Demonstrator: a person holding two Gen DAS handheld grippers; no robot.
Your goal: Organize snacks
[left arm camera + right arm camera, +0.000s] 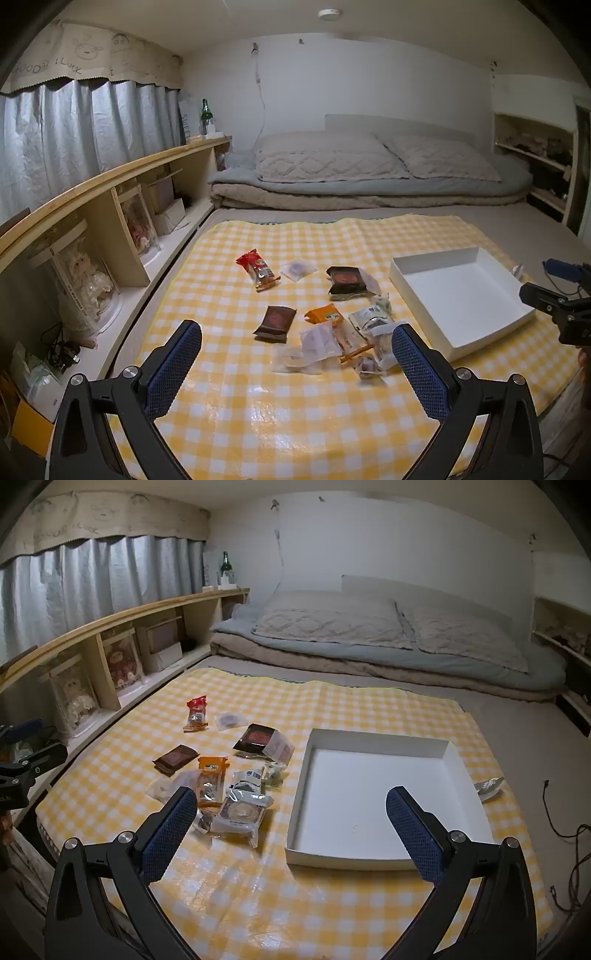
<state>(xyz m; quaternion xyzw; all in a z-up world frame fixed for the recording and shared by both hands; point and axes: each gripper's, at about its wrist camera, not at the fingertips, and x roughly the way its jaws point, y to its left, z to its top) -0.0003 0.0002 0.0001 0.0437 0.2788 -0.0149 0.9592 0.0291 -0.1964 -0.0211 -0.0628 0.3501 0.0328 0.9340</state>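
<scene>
Several snack packets lie loose on a yellow checked cloth (258,424): a red packet (255,267), a dark brown packet (275,322), an orange packet (325,314), a black packet (345,280) and clear and silver wrappers (371,321). To their right stands an empty white tray (399,267). My left gripper (297,334) hovers open in front of the pile, holding nothing. In the right wrist view, my right gripper (291,799) hangs open above the near left corner of the tray (332,860), with the silver packet (242,810) beside its left finger (170,830).
Folded bedding and pillows (351,166) lie beyond the cloth. A low wooden shelf (110,177) with boxed dolls and a green bottle (206,116) runs along the left. A small silver wrapper (487,788) lies right of the tray. Cables (569,834) trail at far right.
</scene>
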